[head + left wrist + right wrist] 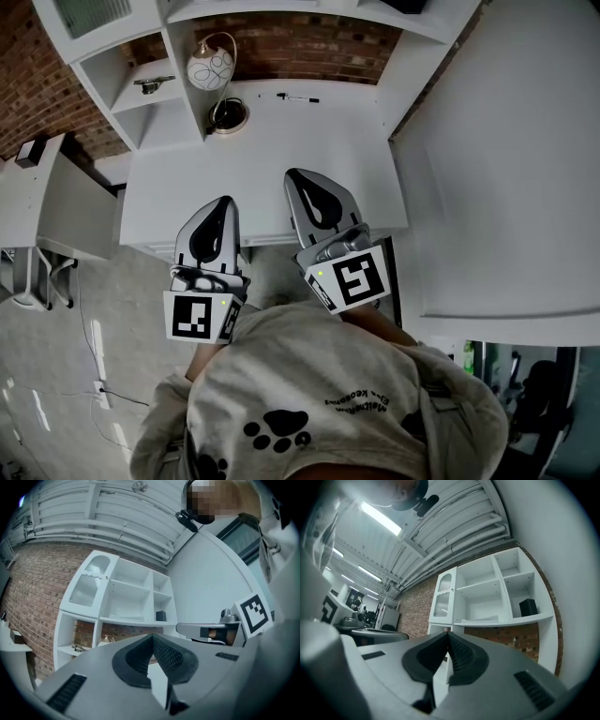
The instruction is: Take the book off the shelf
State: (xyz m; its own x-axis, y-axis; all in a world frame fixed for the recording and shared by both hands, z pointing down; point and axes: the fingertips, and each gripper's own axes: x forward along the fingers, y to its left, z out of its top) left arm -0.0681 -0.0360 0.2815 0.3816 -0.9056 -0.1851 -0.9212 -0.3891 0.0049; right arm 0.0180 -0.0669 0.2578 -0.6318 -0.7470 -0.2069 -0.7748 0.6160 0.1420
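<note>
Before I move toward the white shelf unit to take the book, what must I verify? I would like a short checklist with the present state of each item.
1. Left gripper jaws open for grasping: not ok, shut and empty.
2. Right gripper jaws open: not ok, shut and empty.
3. Target found: ok, a flat white book-like object lies on the white shelf unit's middle shelf.
4. Space beside it: ok, the small black box stands in the next compartment.
5. Grippers near the shelf: not ok, both hover at the white desk's near edge.
</note>
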